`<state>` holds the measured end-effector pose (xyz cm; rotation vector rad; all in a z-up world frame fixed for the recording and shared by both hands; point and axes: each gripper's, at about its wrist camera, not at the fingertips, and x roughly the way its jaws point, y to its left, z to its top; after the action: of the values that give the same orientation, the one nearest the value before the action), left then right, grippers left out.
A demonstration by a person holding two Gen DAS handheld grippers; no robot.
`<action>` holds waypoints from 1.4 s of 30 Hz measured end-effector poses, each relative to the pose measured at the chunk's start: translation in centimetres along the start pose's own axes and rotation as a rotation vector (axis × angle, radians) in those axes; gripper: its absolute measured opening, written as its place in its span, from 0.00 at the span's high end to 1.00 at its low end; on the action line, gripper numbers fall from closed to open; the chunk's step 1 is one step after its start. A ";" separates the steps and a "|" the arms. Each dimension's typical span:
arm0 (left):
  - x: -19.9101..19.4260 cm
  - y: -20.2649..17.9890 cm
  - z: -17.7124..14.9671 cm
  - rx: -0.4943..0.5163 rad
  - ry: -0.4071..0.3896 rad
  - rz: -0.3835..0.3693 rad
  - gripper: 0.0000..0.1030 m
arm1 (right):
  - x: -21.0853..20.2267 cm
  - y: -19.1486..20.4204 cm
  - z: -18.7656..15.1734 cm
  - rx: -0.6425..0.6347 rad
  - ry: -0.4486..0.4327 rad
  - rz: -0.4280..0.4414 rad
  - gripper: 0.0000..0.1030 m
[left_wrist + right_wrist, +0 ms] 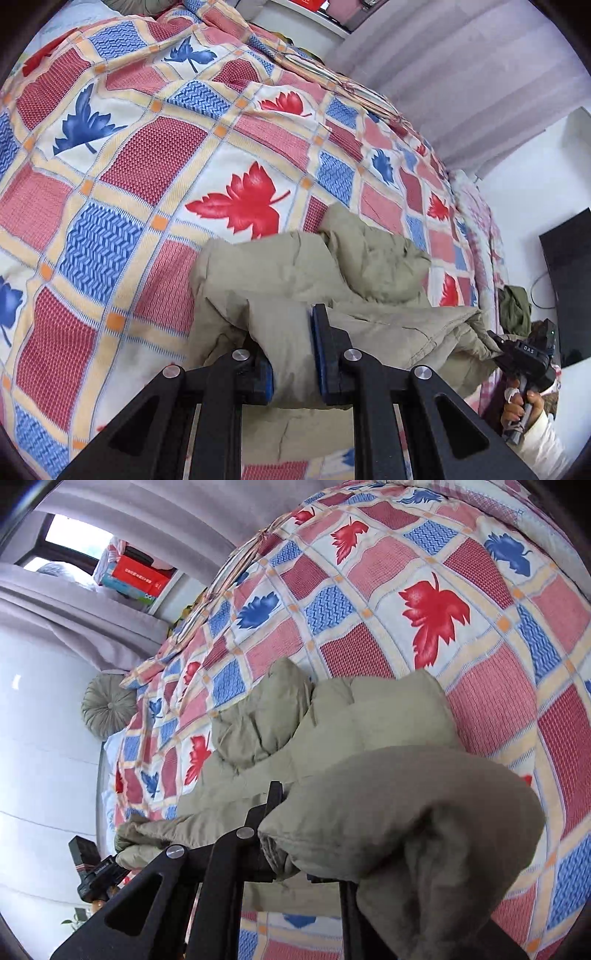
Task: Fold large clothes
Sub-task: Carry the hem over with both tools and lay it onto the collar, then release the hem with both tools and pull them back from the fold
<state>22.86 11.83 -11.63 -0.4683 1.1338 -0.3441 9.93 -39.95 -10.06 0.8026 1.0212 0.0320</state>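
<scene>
A large olive-khaki padded jacket (295, 280) lies bunched on a bed with a leaf-patterned quilt (147, 155). My left gripper (295, 354) is shut on a fold of the jacket, with fabric pressed between its blue pads. The right gripper (517, 354) shows at the far right of that view, at the jacket's other end. In the right wrist view my right gripper (295, 834) is shut on the jacket (369, 782); fabric drapes over and hides its right finger. The left gripper (99, 871) shows at the lower left there.
The quilt (424, 602) covers the whole bed. A round green cushion (107, 705) lies at the bed's far end. Grey curtains (461, 81) hang behind the bed. A dark screen (569, 280) stands against the white wall. Boxes (136, 576) sit on a window sill.
</scene>
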 end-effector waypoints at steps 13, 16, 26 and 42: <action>6.1 -0.5 1.3 0.074 0.004 0.219 0.81 | 11.3 -2.5 4.8 0.051 0.017 -0.113 0.86; 4.6 -1.3 0.8 0.117 0.000 0.226 0.77 | 10.8 -2.6 4.8 0.075 0.025 -0.093 0.85; 0.2 -3.7 0.0 0.199 -0.107 0.273 0.25 | 6.7 -0.2 3.8 -0.058 0.004 -0.104 0.23; 13.2 -4.7 -1.7 0.251 -0.044 0.378 0.48 | 13.9 0.4 0.8 -0.269 0.071 -0.322 0.85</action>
<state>26.24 1.06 -20.05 -0.0359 1.0923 -0.1408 18.30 -34.90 -19.93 0.3896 1.1743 -0.0767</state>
